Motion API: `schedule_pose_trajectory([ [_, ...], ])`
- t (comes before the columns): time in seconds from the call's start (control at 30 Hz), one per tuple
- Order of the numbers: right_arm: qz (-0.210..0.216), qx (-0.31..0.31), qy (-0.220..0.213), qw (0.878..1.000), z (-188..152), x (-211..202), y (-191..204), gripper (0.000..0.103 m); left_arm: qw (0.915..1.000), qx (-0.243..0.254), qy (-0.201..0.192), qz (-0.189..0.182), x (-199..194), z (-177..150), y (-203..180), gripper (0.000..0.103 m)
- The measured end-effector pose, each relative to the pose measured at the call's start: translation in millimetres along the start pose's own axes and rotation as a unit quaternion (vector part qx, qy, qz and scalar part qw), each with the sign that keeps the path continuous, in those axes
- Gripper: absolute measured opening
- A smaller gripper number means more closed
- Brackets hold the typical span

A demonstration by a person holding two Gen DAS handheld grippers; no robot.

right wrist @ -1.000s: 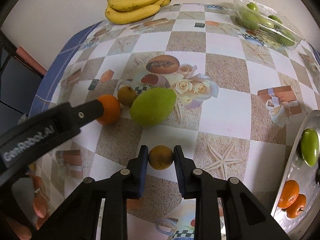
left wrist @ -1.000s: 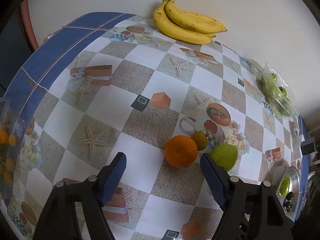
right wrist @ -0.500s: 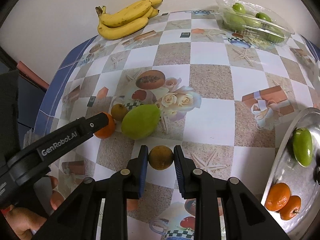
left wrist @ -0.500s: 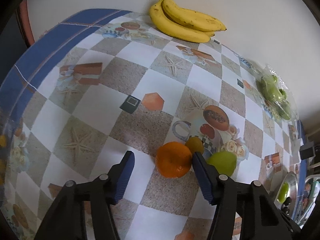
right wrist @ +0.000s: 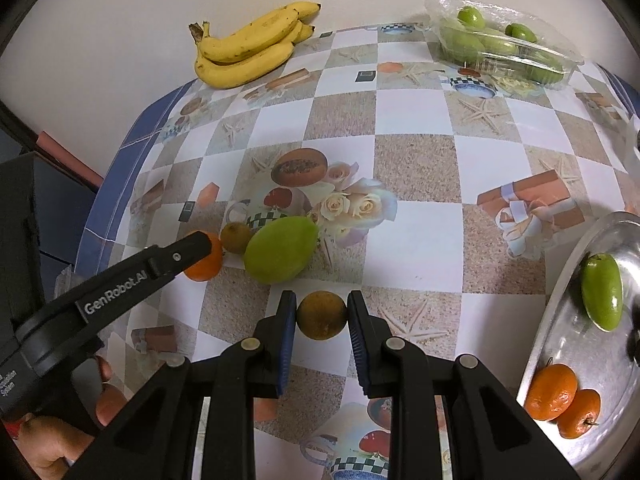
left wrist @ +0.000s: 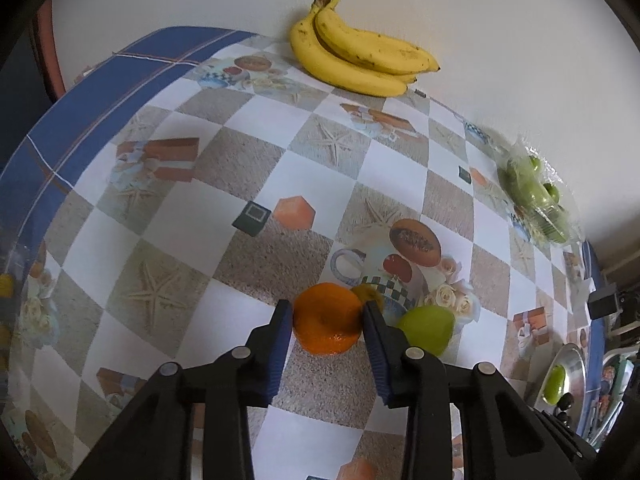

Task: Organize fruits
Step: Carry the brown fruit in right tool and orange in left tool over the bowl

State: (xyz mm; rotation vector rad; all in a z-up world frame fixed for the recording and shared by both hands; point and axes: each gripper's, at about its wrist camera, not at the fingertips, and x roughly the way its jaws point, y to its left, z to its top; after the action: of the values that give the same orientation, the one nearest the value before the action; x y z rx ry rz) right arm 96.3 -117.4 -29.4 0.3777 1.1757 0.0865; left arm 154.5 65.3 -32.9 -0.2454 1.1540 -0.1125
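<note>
While the left gripper (left wrist: pixel 326 318) has just been closing on the orange (left wrist: pixel 327 319) on the table (left wrist: pixel 256 168), lift it straight up, slowly. The right gripper (right wrist: pixel 322 314) squeezes a brown fruit (right wrist: pixel 321 315) tight; carry both to the tray (right wrist: pixel 560 312).

Bananas (right wrist: pixel 248 54) lie at the table's (right wrist: pixel 420 240) far edge by the wall — clear tray (right wrist: pixel 504 44) to their right.

Your left gripper (left wrist: pixel 326 322) has just closed its jaws from wide apart onto the round orange fruit (left wrist: pixel 327 317), blue pads now touching both its sides.
</note>
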Motion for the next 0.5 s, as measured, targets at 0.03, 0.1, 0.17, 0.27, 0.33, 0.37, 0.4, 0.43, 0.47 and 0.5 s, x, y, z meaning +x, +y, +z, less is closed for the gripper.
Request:
schedule_pose_trajectory([
  [0.03, -0.001, 0.002, -0.001, 1.0, 0.4, -1.3, -1.0, 0.027, 1.0, 0.0, -0.002, 0.001, -2.1, 0.4, -0.3, 0.038],
  [0.1, -0.002, 0.006, -0.001, 1.0, 0.9, -3.6, -3.4, 0.027, 1.0, 0.001, -0.006, 0.004, -7.4, 0.7, -1.7, 0.038],
  [0.17, -0.006, 0.012, -0.001, 1.0, 1.5, -5.9, -6.9, 0.027, 0.9999, 0.002, -0.009, 0.006, -11.8, 0.9, -3.6, 0.038],
  [0.27, -0.015, 0.021, -0.003, 1.0, 2.2, -10.6, -13.4, 0.027, 0.9999, 0.001, -0.014, 0.008, -18.8, 0.5, -6.2, 0.038],
  [0.33, -0.017, 0.03, -0.006, 0.999, 3.0, -15.5, -19.2, 0.027, 0.9998, 0.002, -0.019, 0.009, -23.8, 0.5, -9.7, 0.038],
  [0.37, -0.021, 0.034, -0.007, 0.999, 3.4, -18.3, -22.6, 0.027, 0.9997, 0.003, -0.021, 0.009, -25.6, 0.4, -11.8, 0.038],
  [0.4, -0.029, 0.039, -0.009, 0.999, 3.8, -22.3, -27.5, 0.027, 0.9997, 0.004, -0.023, 0.01, -27.9, -0.1, -14.6, 0.038],
  [0.43, -0.034, 0.043, -0.01, 0.998, 4.1, -24.4, -31.3, 0.027, 0.9996, 0.006, -0.025, 0.01, -30.0, -0.9, -17.7, 0.038],
  [0.47, -0.039, 0.049, -0.011, 0.998, 4.0, -27.6, -36.1, 0.027, 0.9996, 0.009, -0.026, 0.009, -32.0, -1.7, -20.9, 0.038],
  [0.5, -0.042, 0.057, -0.013, 0.997, 3.8, -31.3, -42.2, 0.027, 0.9995, 0.012, -0.028, 0.008, -34.1, -2.8, -24.8, 0.038],
])
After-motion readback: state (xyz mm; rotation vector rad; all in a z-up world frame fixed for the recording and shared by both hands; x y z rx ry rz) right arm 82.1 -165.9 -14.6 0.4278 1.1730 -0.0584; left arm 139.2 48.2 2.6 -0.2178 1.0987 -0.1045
